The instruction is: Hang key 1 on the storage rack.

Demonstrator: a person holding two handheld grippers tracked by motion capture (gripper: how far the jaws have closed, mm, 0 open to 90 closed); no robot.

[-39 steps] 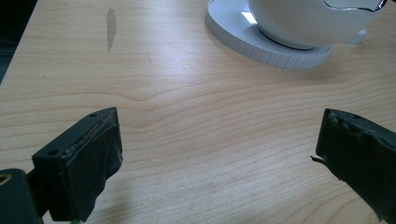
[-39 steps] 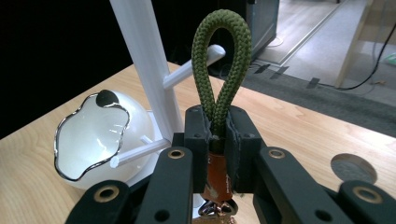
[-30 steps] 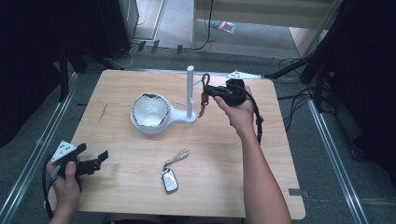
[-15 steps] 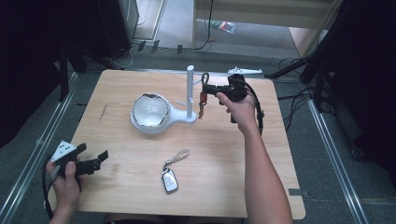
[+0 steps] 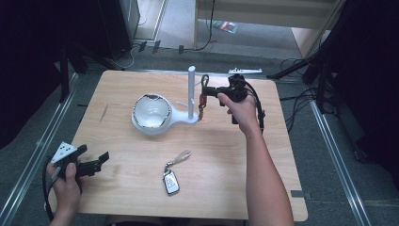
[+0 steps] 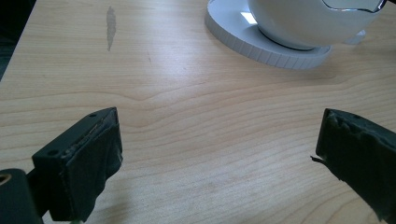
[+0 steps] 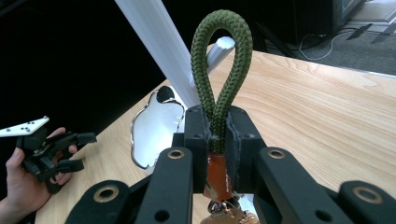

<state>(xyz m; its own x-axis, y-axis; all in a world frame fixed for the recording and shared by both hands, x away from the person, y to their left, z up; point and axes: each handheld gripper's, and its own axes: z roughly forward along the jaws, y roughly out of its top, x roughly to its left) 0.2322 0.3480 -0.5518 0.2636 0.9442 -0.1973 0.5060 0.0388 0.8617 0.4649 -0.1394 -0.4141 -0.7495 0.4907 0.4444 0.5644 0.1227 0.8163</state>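
My right gripper point(image 5: 205, 91) point(image 7: 217, 126) is shut on a keychain, its pads clamping the base of the green rope loop point(image 7: 219, 56) point(image 5: 204, 80). An orange-brown tag point(image 5: 202, 104) hangs below the jaws. The loop stands upright just right of the white stand's post point(image 5: 191, 89) point(image 7: 154, 42), close to a short white peg point(image 7: 223, 45). The stand's white bowl point(image 5: 150, 110) point(image 7: 154, 128) sits left of the post. At the table's near left corner my left gripper point(image 5: 94, 155) point(image 6: 219, 154) rests open, with bare wood between its jaws.
A car key fob point(image 5: 170, 181) with a strap loop lies on the table's near middle. The stand's ribbed base point(image 6: 261, 44) lies ahead of the left gripper. Cables and dark equipment surround the table point(image 5: 263, 155).
The right hand has shifted only slightly beside the post, still clamping the keychain. The left hand has kept still.
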